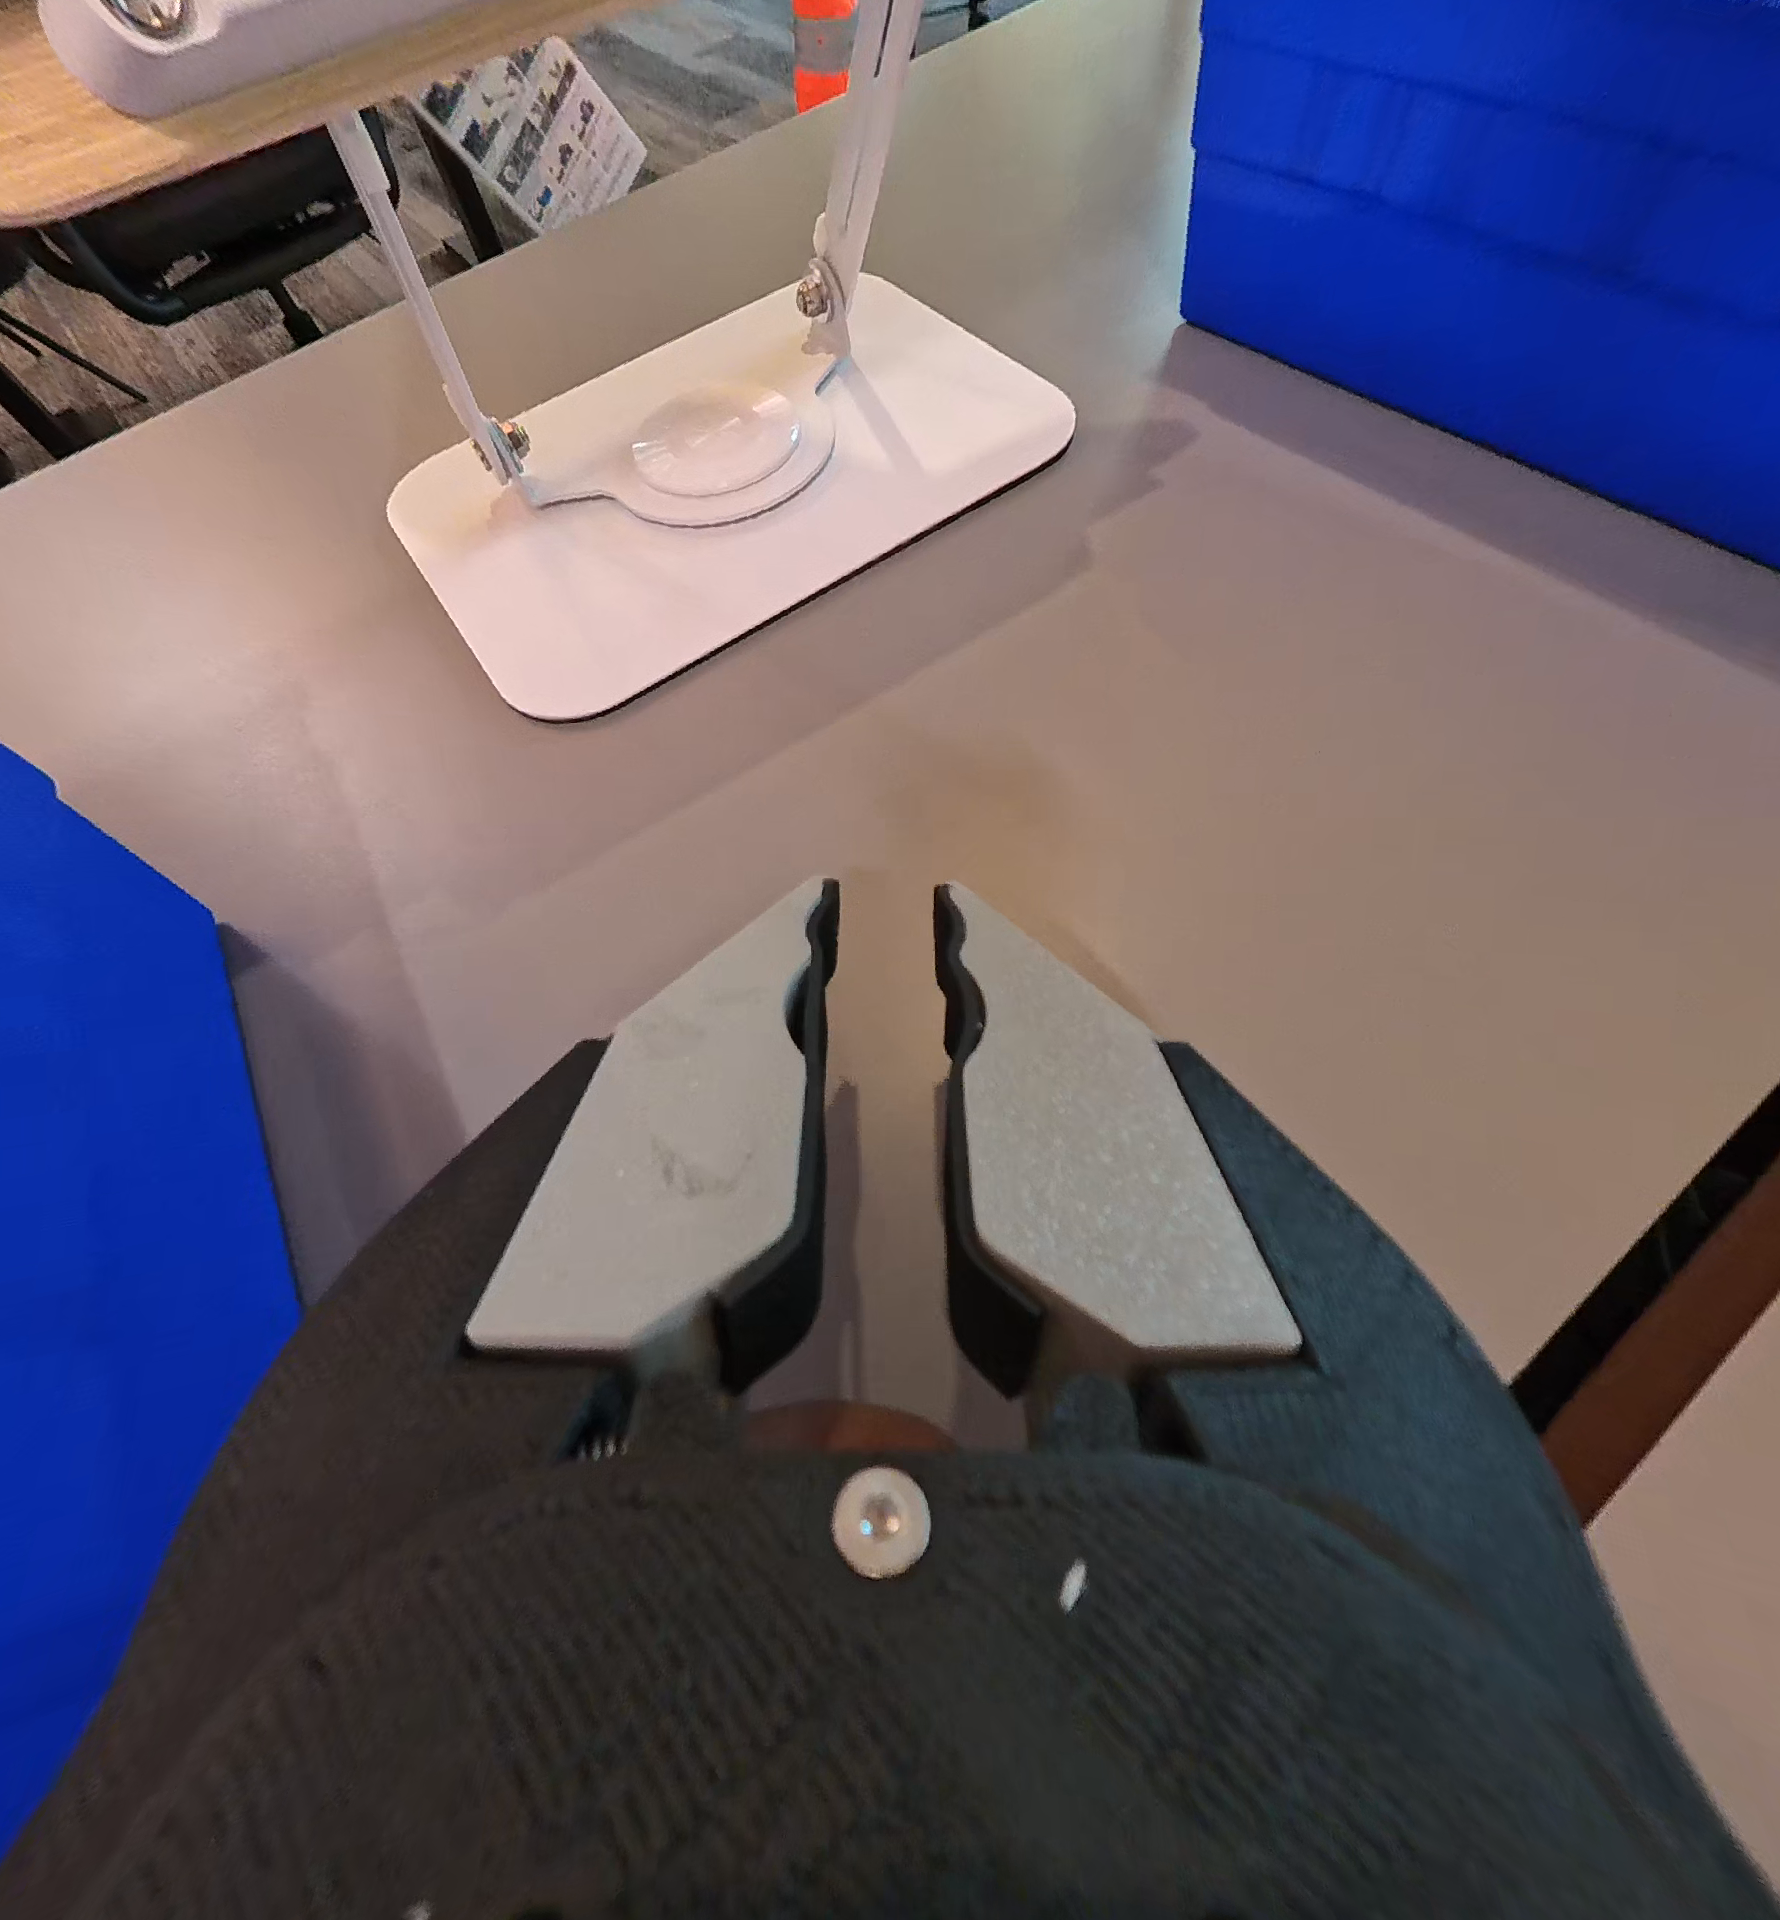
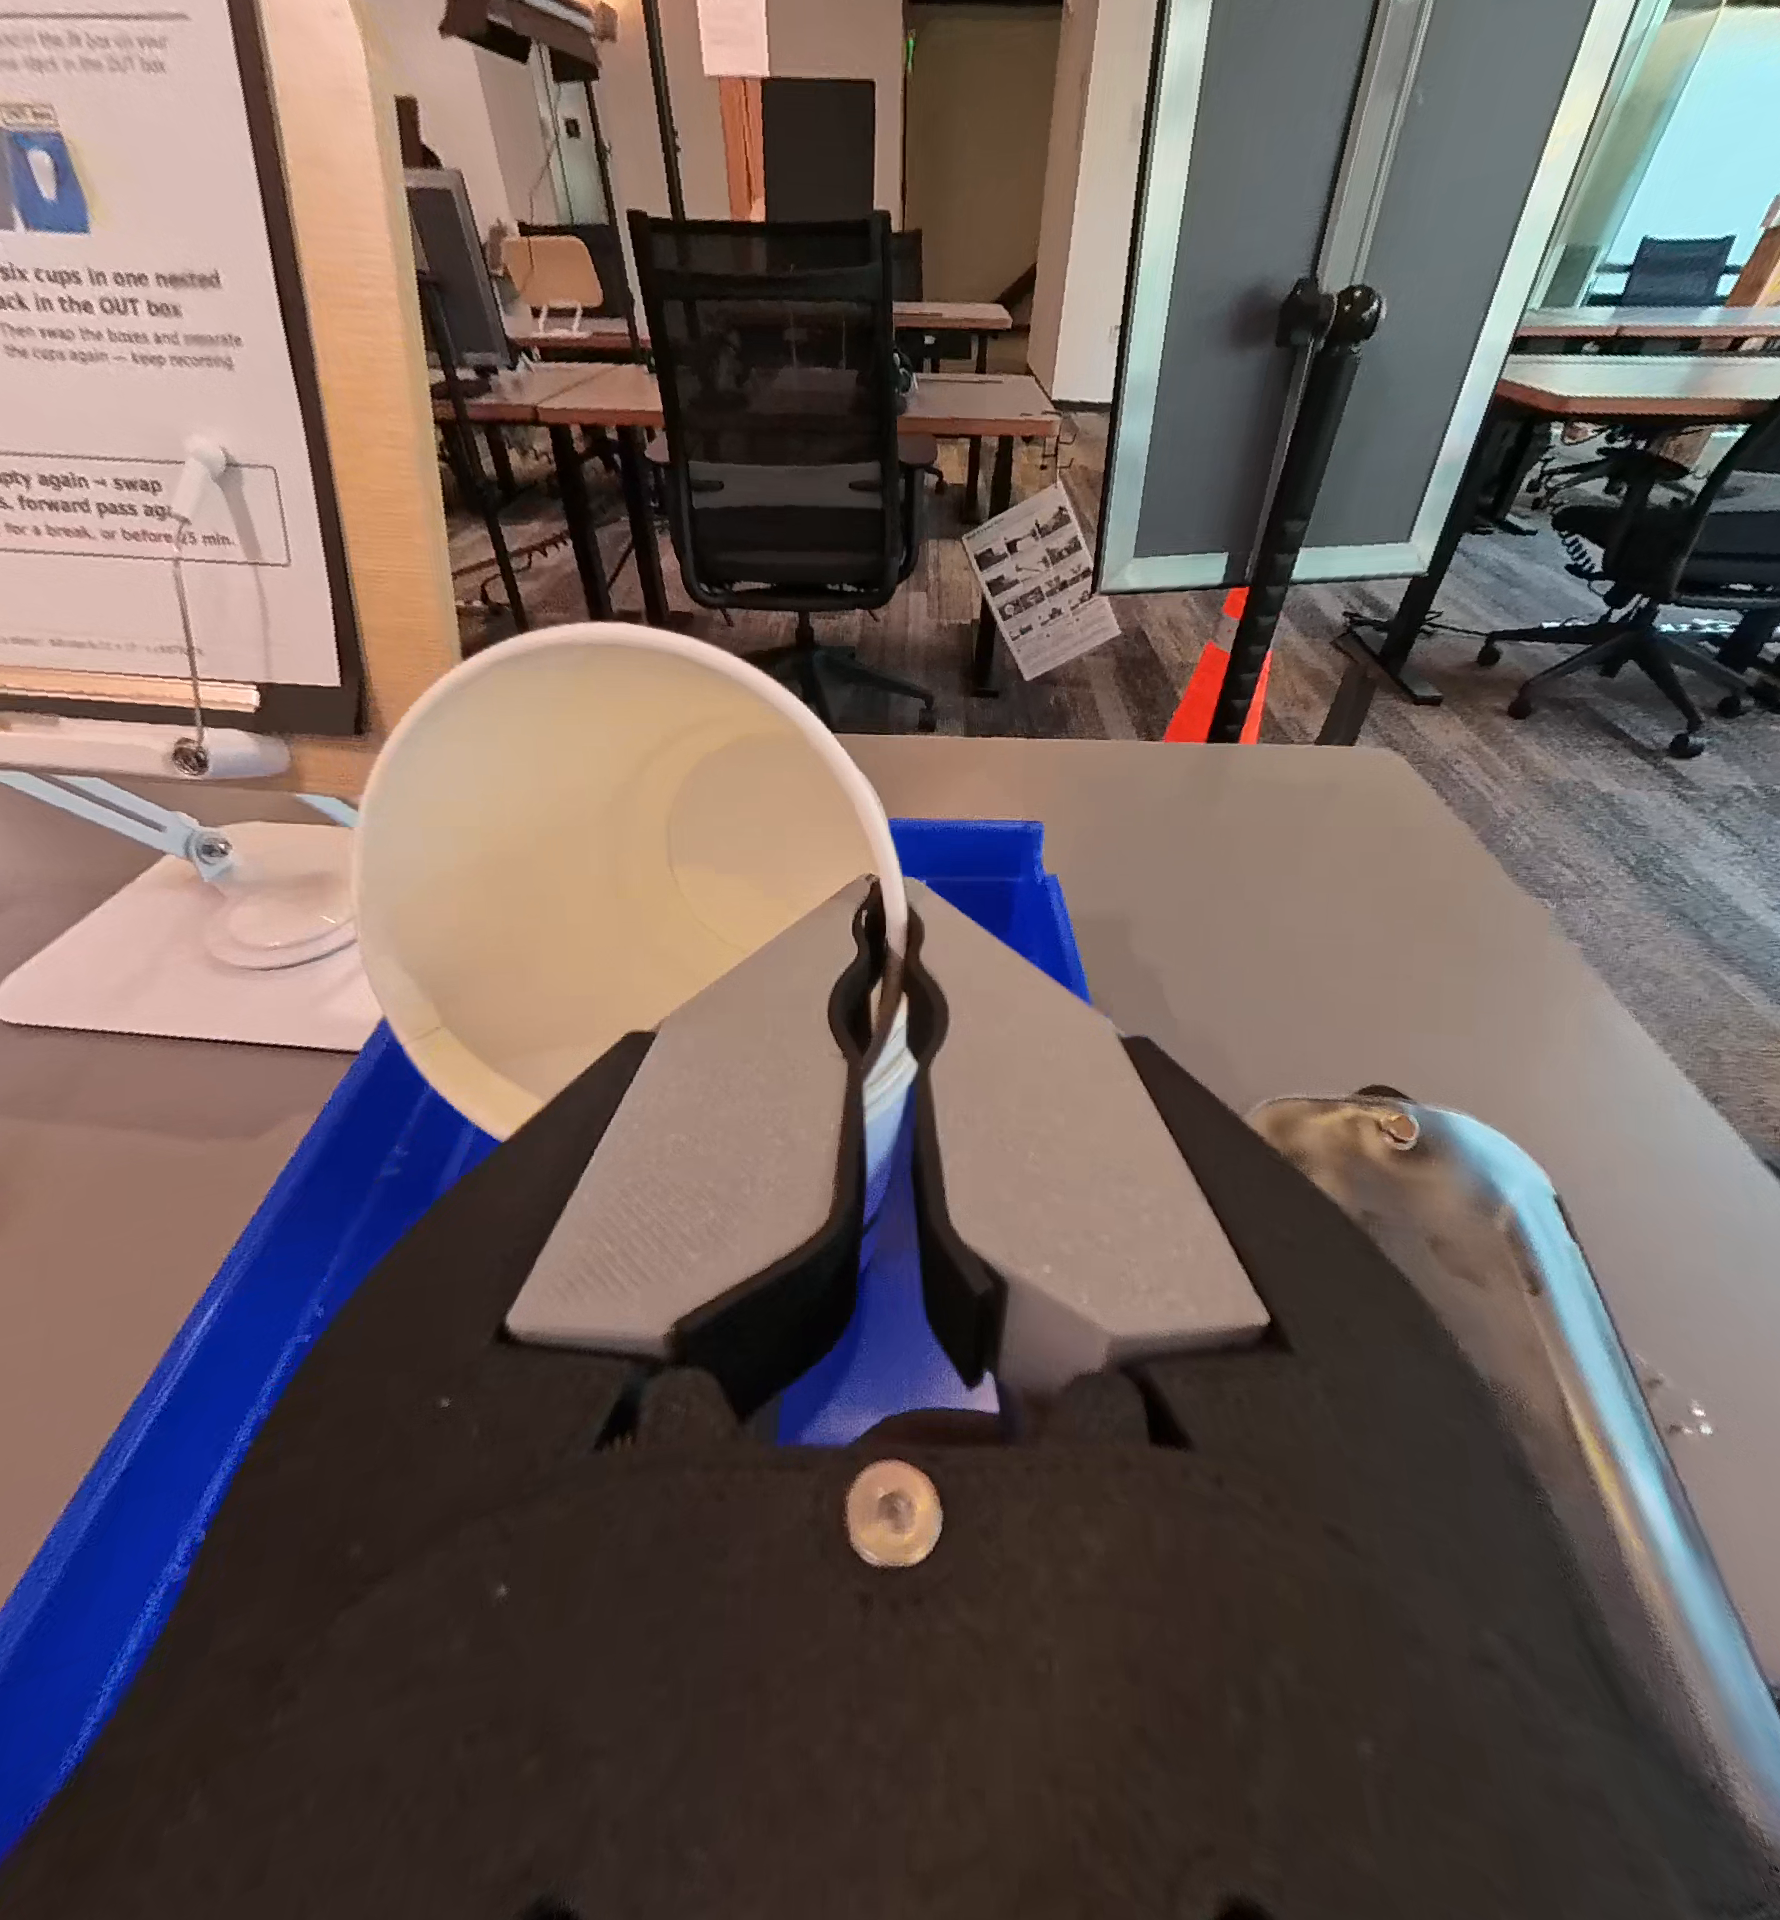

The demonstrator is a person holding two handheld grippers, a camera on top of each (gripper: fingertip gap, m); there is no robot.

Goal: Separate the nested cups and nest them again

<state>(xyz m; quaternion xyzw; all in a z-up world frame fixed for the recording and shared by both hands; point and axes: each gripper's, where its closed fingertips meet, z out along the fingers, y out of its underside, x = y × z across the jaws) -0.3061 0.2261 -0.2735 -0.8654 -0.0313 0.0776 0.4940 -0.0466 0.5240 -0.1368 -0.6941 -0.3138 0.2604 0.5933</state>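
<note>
Even indoor light, soft shadows, wide-angle bending at the edges.

In the left wrist view the white stand base [image 1: 730,488] throws a soft shadow to its right across the grey tabletop [image 1: 1281,831]; the blue bin [image 1: 1520,260] to the right of the base is smeared by blur. In the right wrist view the white paper cup [image 2: 595,852] glows warm inside; daylight comes from windows far right of the cup, and the partition panel [image 2: 1312,281] there bows.
</note>
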